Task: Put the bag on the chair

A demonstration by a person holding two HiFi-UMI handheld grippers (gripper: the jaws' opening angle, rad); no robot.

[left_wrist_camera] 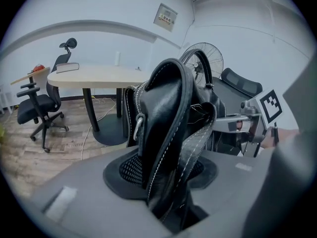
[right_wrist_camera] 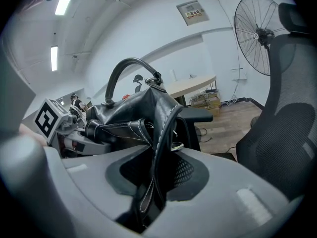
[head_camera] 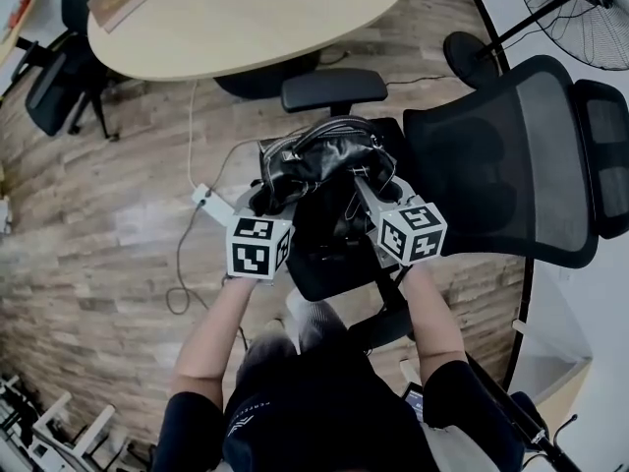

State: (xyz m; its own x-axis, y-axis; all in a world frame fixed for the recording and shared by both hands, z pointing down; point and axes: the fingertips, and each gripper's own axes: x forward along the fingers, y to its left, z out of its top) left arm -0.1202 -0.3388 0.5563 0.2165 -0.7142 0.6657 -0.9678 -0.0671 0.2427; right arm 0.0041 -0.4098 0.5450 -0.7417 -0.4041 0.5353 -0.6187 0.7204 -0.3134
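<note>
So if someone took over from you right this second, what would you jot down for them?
Grippers: the left gripper has its fingers closed on the leather of the black bag; the right gripper has its fingers closed on a strap of it.
Things: the bag is upright between the two grippers, over the seat of the office chair.
Done: the bag is at the chair.
Left: I can't tell whether it rests on the seat. Settle it there, open both grippers and draw back.

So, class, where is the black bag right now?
Head view, centre: the black bag is over the office chair seat, held by the left gripper and right gripper, left of its backrest.
</note>
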